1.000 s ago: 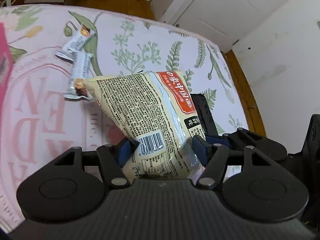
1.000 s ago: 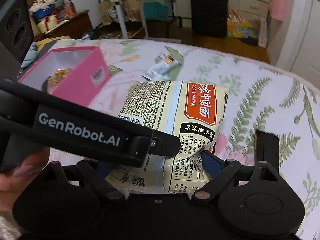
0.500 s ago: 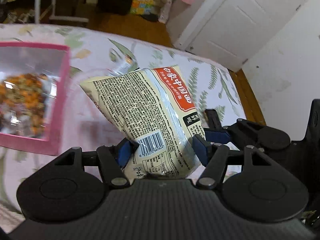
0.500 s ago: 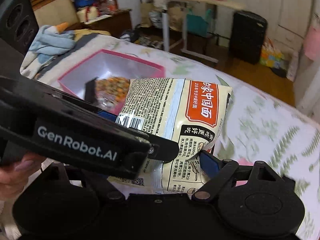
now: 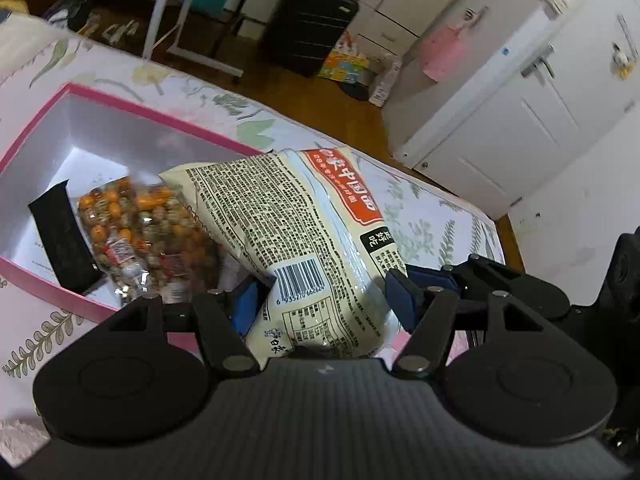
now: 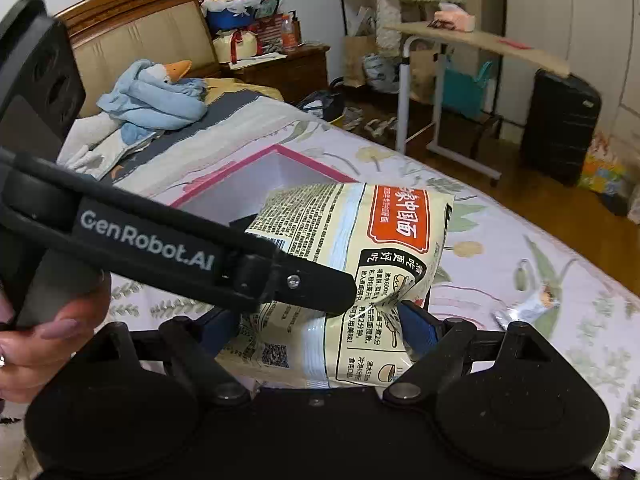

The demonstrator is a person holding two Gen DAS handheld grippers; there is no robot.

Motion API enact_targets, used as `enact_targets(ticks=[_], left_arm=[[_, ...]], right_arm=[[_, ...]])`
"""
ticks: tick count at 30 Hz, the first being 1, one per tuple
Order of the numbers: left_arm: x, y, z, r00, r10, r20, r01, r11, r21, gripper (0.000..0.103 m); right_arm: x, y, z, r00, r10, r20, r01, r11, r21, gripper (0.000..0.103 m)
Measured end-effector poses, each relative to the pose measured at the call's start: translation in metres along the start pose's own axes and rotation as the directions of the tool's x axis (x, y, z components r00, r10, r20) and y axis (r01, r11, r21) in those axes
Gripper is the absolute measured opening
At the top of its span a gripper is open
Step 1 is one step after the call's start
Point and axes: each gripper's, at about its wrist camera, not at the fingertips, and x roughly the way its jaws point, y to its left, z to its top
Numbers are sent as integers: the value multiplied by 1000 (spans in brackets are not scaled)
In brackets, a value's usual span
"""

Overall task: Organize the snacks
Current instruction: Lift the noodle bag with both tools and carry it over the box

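Two tools hold one packet between them.

Left wrist view: left tool point(image 5: 324, 304), blue pads pressed against both sides of the lower end of a cream noodle packet point(image 5: 304, 240), so it is clamped on that packet. Packet is tilted, barcode side facing the camera, red label toward its far end. Its upper corner hangs over the near right part of a pink box point(image 5: 52, 286). Box sits open on a floral bedspread point(image 5: 432, 216). Inside the box: a clear bag of mixed orange and brown snacks point(image 5: 140, 236) and, just left of it, a dark flat packet point(image 5: 64, 240) leaning on the near wall. Right tool point(image 5: 532, 292) shows at the right edge, close beside the packet. Beyond the bed: a black suitcase point(image 5: 308, 28) and a white door point(image 5: 520, 120).

Right wrist view: right tool point(image 6: 320, 328), pads closed on the bottom edge of the same noodle packet point(image 6: 372, 280), which crumples at the right pad. Left tool's arm point(image 6: 180, 256), lettered "GenRobot.AI", crosses in front and meets the packet at its left side; a hand point(image 6: 48, 336) holds its grip. Pink box point(image 6: 224, 184) lies just behind the packet. One small silver wrapper point(image 6: 528, 308) rests on the bedspread to the right, apart from the box. Farther back: a blue plush duck point(image 6: 156, 96), a wooden headboard point(image 6: 140, 36), a rolling table point(image 6: 472, 44).
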Motion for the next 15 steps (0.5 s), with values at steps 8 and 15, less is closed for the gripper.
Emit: enact_targets(ticks=[8,15], left_arm=[[5,45,22,998,61,18,-61,998,8,64],[15,75,33,988,151,21,-150,988,-26,64]], right_arm=[[46,8,19,996,84,37,-85,996,19,90],[85,11,24,989,144,37,-139,984,-112,90]])
